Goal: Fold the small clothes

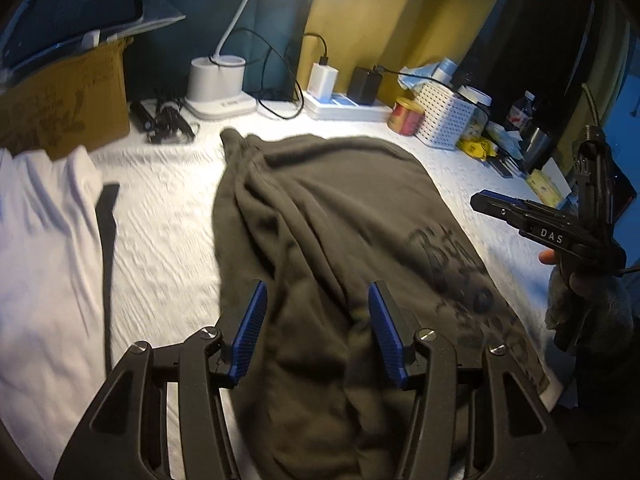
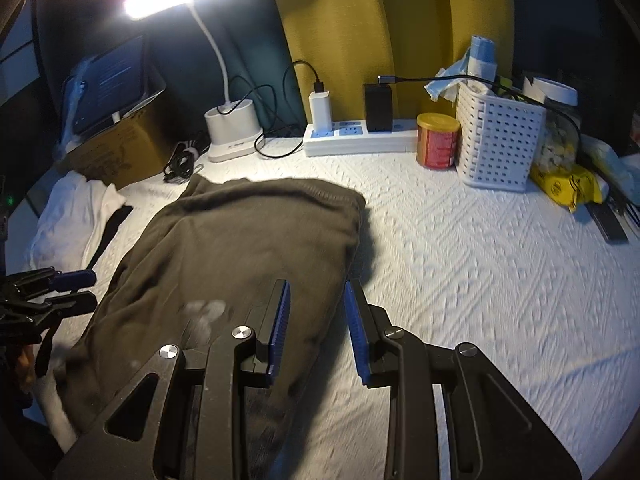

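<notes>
A dark olive garment [image 1: 320,200] with a faint dark print lies lengthwise and rumpled on the white textured cover [image 1: 160,240]. My left gripper [image 1: 317,284] hovers over its near end, open, with nothing pinched between the blue pads. In the right wrist view the garment [image 2: 240,232] shows a folded far edge. Over its right border my right gripper [image 2: 316,284] is open too, with a narrower gap and no cloth gripped. Each gripper shows in the other's view: the right gripper [image 1: 492,204] at the right edge, the left gripper [image 2: 86,290] at the left edge.
A white garment [image 1: 40,220] with a black strip [image 1: 108,240] lies at the left. Along the back stand a cardboard box [image 1: 60,108], a lamp base [image 2: 232,128], a power strip [image 2: 360,140], a red can [image 2: 438,146], a white basket [image 2: 496,144] and a yellow packet [image 2: 568,188].
</notes>
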